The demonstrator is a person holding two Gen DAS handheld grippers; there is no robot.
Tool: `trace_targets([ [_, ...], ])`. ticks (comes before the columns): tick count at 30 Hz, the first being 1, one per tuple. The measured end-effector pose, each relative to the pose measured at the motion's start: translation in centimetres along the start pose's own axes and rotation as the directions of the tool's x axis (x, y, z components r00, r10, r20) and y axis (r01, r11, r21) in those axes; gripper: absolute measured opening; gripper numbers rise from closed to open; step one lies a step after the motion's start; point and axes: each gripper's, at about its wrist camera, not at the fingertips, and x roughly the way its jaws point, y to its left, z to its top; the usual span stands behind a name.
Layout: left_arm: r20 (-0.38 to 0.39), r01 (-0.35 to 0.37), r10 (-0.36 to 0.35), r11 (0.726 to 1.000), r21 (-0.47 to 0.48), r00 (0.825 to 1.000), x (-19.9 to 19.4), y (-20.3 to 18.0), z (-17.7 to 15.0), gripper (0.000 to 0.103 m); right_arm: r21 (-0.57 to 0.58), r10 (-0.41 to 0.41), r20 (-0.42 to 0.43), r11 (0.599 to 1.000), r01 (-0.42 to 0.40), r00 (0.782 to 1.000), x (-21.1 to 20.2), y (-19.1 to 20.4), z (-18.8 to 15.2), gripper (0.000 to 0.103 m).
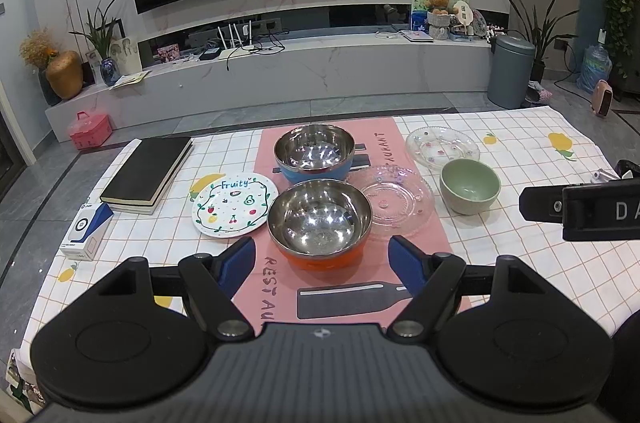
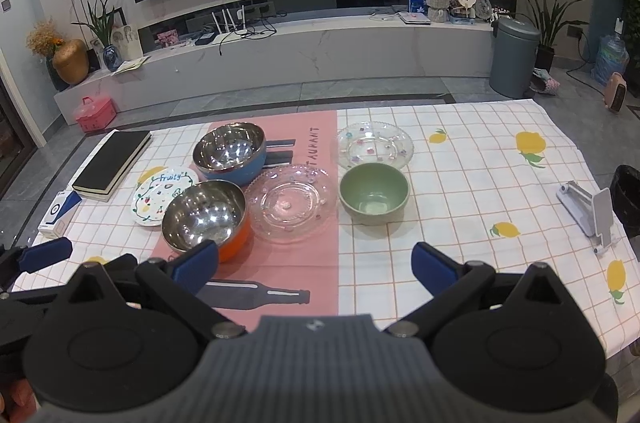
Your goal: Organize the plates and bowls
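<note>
We held the left gripper (image 1: 322, 259) and the right gripper (image 2: 316, 265) wide open and empty, short of the dishes. The orange steel bowl (image 1: 319, 223) sat nearest, mid-table, touching the clear glass plate (image 1: 394, 201) on its right. We judged the bowl stiff, light and slick, best pinched at its rim; the glass looked fragile.

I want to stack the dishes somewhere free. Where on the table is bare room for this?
The widest bare cloth lies right of the green bowl, up to the white stand. A free strip also runs along the near edge. It is crowded around the orange bowl, blue bowl and clear plate.
</note>
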Motion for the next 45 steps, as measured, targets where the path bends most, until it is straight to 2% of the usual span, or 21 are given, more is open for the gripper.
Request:
trace_targets([
  [45,0.000,0.008,-0.008,1.000,-0.024,1.000,0.14,-0.07,-0.47,0.089,-0.013,0.005,0.017,1.000,-0.004,1.000,-0.28,0.22,-0.16,0.100],
])
